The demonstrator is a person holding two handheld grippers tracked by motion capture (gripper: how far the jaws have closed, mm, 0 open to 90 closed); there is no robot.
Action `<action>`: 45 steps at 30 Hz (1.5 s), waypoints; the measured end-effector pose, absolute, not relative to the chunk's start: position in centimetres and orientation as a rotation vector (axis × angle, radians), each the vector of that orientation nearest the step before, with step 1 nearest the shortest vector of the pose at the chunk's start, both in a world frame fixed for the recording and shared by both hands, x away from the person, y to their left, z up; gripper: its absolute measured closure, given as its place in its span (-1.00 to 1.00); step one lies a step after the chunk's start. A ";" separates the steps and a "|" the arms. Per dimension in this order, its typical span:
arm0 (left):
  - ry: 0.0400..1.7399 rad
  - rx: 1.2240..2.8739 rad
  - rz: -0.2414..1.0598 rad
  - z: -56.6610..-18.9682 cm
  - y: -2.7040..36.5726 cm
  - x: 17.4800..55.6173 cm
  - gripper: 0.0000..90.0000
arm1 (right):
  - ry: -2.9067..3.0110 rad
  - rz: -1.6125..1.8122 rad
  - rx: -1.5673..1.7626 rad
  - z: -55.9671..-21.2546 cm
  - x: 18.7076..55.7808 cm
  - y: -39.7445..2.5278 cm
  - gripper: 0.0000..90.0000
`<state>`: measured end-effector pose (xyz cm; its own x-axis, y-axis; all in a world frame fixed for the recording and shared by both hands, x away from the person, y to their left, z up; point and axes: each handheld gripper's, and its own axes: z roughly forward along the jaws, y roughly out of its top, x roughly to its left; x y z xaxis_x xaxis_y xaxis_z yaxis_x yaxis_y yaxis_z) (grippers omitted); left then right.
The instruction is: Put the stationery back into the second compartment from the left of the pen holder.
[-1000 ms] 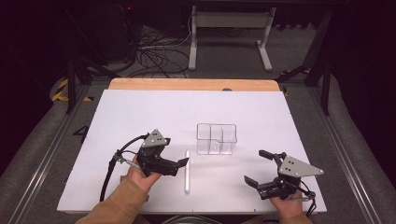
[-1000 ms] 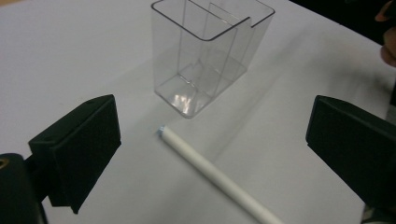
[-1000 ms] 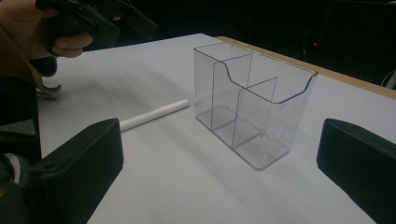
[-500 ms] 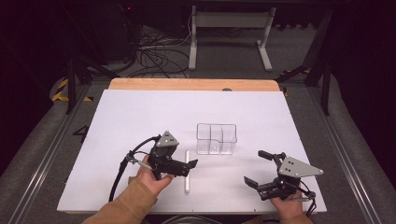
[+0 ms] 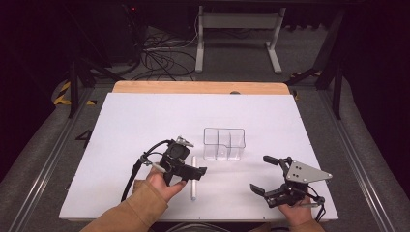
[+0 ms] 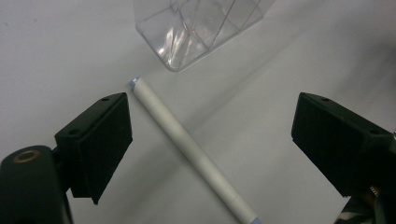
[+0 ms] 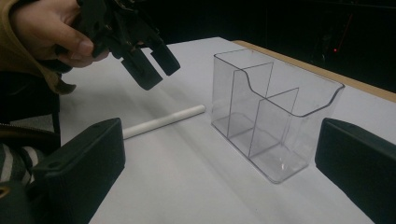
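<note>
A white pen (image 5: 193,189) lies on the white table (image 5: 140,121), lengthwise toward me, just left of a clear plastic organizer (image 5: 224,143) with three compartments. My left gripper (image 5: 191,173) hovers open over the pen's middle. In the left gripper view the pen (image 6: 187,140) runs diagonally between the wide-apart jaws of the left gripper (image 6: 215,123), with the organizer (image 6: 196,28) beyond it. My right gripper (image 5: 259,174) stands open at the front right, holding nothing. The right gripper (image 7: 219,158) looks at the organizer (image 7: 271,116), the pen (image 7: 163,120) and the left gripper (image 7: 149,60).
A wooden strip (image 5: 193,87) edges the table's far side. Beyond it are floor cables (image 5: 159,53) and a metal stand (image 5: 237,29). Bare white surface spreads over the table's back and left.
My left gripper has moved right and a little toward me, from beside the pen to over it. The right gripper has stayed put.
</note>
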<state>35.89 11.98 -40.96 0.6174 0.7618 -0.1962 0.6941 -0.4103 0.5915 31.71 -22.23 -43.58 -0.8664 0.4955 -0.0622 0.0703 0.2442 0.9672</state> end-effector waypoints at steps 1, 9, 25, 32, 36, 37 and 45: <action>1.151 2.203 0.136 -41.0 11.9 36.0 -0.70 | 2.171 1.656 0.518 -43.6 31.7 -22.2 -0.95; 1.238 2.224 0.074 -41.9 11.7 36.9 -0.68 | 2.162 1.710 0.491 -43.2 32.1 -22.1 -0.94; 1.379 2.310 0.074 -43.7 10.8 37.5 -0.33 | 2.182 1.727 0.445 -43.1 32.5 -21.7 -0.94; 1.404 2.326 0.107 -43.8 10.9 37.6 -0.08 | 2.188 1.723 0.445 -43.2 32.5 -21.6 -0.94; 1.390 2.331 0.073 -43.8 10.7 37.7 0.06 | 2.193 1.723 0.444 -43.3 32.5 -21.5 -0.94; 1.394 2.339 0.066 -43.9 10.6 37.8 0.08 | 2.194 1.727 0.447 -43.3 32.5 -21.6 -0.94; 1.413 2.351 0.062 -44.1 10.4 38.1 0.23 | 2.195 1.733 0.447 -43.3 32.4 -21.6 -0.94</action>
<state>38.10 10.39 -44.08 0.4896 0.8567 -0.1621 0.8392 -0.4125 0.3544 32.42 -21.61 -43.32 -0.9039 0.4251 -0.0474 0.0525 0.2202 0.9740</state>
